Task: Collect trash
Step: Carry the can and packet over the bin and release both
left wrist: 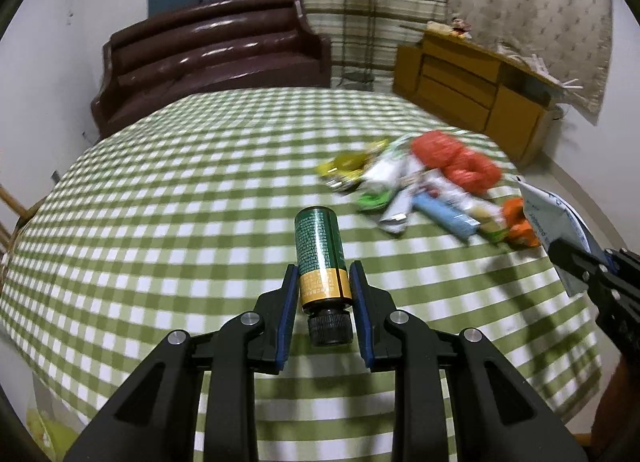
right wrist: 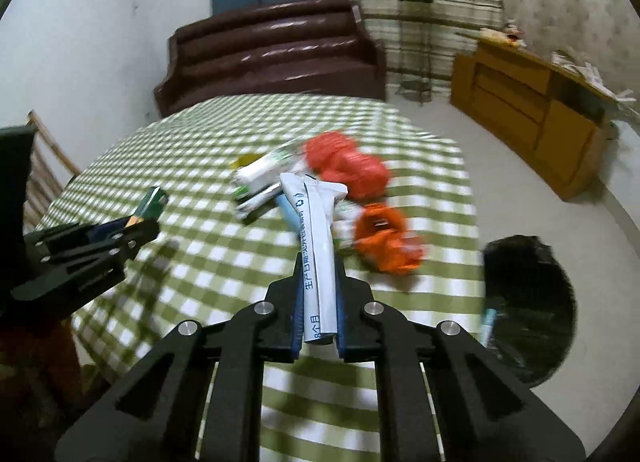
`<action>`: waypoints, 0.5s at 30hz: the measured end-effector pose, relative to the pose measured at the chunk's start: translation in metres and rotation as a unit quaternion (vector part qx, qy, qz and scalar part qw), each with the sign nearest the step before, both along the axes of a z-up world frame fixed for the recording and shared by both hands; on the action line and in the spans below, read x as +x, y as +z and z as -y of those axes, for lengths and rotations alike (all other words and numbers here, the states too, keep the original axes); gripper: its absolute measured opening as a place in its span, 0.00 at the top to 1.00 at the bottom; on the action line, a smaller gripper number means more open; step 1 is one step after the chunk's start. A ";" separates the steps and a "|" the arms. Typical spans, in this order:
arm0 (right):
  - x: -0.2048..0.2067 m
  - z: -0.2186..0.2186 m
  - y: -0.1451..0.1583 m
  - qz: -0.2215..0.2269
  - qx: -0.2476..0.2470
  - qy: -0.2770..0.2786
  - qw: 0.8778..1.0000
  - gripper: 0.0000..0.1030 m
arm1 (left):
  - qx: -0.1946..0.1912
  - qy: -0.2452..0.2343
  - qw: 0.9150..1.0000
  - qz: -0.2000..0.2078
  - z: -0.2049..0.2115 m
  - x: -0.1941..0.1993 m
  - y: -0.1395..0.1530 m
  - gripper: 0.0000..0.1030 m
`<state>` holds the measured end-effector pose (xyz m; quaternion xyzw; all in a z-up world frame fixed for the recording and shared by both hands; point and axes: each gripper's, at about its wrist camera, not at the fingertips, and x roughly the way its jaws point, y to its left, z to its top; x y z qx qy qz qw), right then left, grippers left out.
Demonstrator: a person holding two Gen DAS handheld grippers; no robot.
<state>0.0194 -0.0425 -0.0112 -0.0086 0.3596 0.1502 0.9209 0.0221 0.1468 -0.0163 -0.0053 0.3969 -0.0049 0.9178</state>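
Note:
My left gripper (left wrist: 325, 276) is shut on a green and gold bottle (left wrist: 320, 254) with a black cap and holds it above the checked table (left wrist: 180, 182). My right gripper (right wrist: 319, 262) is shut on a white wrapper (right wrist: 318, 238) printed with blue text. The wrapper also shows at the right edge of the left wrist view (left wrist: 556, 218). A pile of trash (left wrist: 420, 182) lies on the table's right side: wrappers, a red bag (right wrist: 344, 166) and an orange piece (right wrist: 384, 238). The left gripper with the bottle (right wrist: 152, 202) shows at the left of the right wrist view.
A black bag-lined bin (right wrist: 528, 302) stands on the floor to the right of the table. A brown sofa (left wrist: 208, 58) is behind the table. A wooden cabinet (left wrist: 472, 90) and a plant stand (left wrist: 360, 22) are at the back right.

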 end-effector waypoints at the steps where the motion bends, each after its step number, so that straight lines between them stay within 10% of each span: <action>1: 0.002 0.008 0.000 0.002 -0.001 -0.011 1.000 0.89 | -0.002 -0.009 1.000 0.004 0.008 0.001 0.002 0.74; 15: 0.023 0.132 -0.017 0.008 -0.020 -0.175 0.984 0.89 | -0.020 -0.146 0.989 0.027 0.152 0.037 0.007 0.74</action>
